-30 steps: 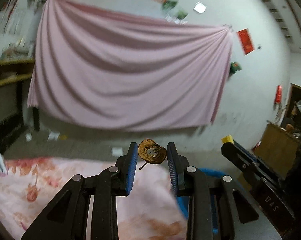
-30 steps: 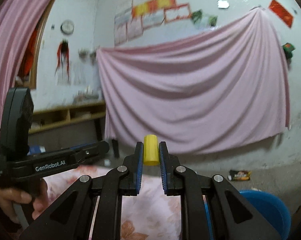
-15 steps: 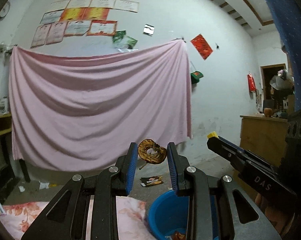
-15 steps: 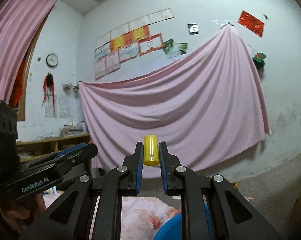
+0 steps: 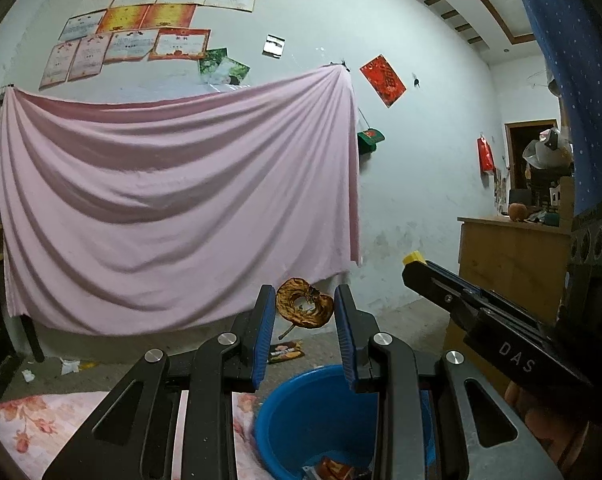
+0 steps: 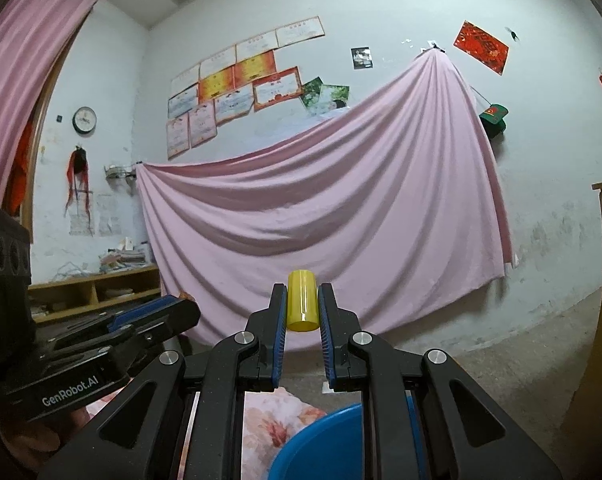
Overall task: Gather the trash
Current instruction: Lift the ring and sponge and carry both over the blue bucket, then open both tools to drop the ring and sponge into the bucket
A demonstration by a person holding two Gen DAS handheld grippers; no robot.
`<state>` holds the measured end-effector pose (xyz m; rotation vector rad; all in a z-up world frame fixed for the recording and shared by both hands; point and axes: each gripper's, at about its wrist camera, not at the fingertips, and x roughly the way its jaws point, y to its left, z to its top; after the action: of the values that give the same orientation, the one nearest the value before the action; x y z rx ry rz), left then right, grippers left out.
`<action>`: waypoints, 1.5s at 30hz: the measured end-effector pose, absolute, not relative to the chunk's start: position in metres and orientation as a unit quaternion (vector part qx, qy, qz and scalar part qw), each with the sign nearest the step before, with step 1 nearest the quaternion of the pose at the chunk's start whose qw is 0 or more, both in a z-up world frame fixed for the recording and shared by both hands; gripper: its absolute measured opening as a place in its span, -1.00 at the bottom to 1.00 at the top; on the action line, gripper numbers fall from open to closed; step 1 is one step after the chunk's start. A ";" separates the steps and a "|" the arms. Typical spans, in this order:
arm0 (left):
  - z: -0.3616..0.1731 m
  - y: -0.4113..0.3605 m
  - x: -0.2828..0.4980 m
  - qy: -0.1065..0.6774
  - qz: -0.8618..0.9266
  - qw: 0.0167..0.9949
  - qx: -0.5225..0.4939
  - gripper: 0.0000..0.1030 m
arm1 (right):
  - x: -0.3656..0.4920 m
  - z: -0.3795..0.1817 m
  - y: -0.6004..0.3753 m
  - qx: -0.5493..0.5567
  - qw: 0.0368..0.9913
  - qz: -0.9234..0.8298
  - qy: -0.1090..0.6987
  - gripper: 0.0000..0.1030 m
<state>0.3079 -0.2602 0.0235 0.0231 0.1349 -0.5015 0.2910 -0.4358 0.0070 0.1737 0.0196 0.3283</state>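
Swinging both loads off the floral bed, you've now got the blue basin (image 5: pixel 297 412) under the left hand-held gripper (image 5: pixel 305 308) clamping the dried peel (image 5: pixel 303 309), w/ the right hand-held gripper (image 6: pixel 303 308) pinching the yellow cylinder (image 6: pixel 303 306), so I'd say drop's next.

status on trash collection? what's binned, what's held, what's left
Done: some wrappers already lie in the blue basin. In hand: left gripper holds a dried apple slice, right gripper a yellow cylinder, both above the basin. Left: drop both; a snack wrapper lies on the floor.
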 end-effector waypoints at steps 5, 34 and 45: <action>0.020 -0.266 0.319 0.090 -0.250 0.964 0.009 -0.50 | 0.295 0.003 -0.434 0.075 0.985 0.154 0.030 -0.73; -0.017 -0.280 0.372 0.271 -0.263 0.925 -0.035 -0.49 | 0.342 -0.037 -0.440 0.070 0.966 0.117 0.219 -0.73; -0.016 -0.274 0.372 0.284 -0.257 0.923 -0.042 -0.35 | 0.343 -0.036 -0.439 0.068 0.966 0.115 0.223 -0.72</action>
<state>0.3723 -0.2740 -0.0158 -0.0861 0.5836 -0.5267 0.3431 -0.4392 -0.0356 0.1385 0.4507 0.2337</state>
